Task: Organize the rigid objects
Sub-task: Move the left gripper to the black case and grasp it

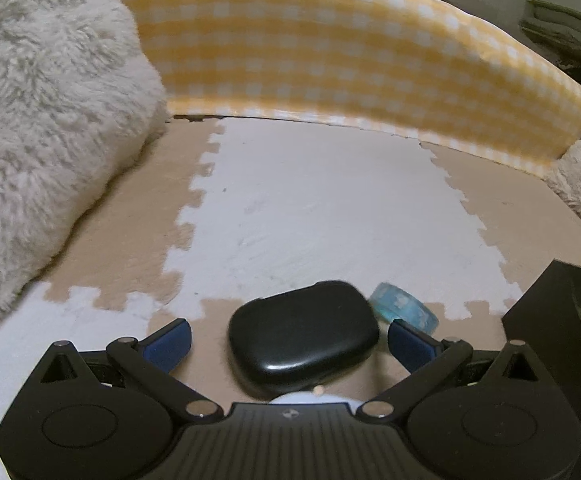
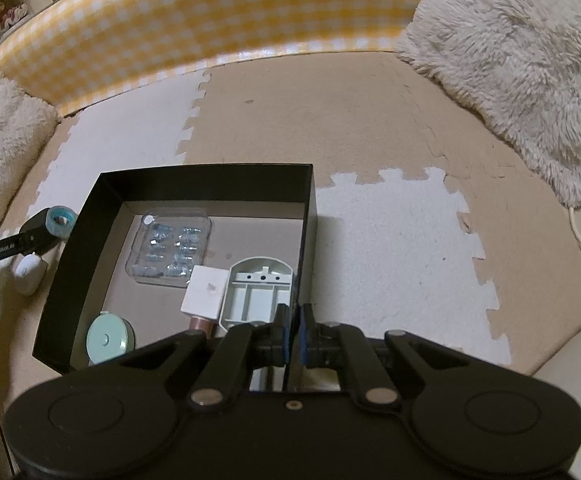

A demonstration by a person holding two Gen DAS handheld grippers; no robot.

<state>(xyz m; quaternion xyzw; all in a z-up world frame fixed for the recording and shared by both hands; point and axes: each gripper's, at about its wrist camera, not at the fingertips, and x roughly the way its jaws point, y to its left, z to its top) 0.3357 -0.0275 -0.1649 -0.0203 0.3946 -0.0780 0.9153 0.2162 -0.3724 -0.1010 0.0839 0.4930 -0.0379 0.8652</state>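
- Left claw: jaws apart, either side of a black case lying on the floor mat; pads not touching it.
- Blue tape roll: just beside the case.
- Right claw: jaws together at the near wall of a black box.
- Box contents: clear tray, white cube, mint disc.

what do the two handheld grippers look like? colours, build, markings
Both match: left gripper and right gripper have matte black ribbed bodies, round side housings, black linkage arms with silver pivot pins, and blue finger pads. White lettering on the left one's side, unreadable.
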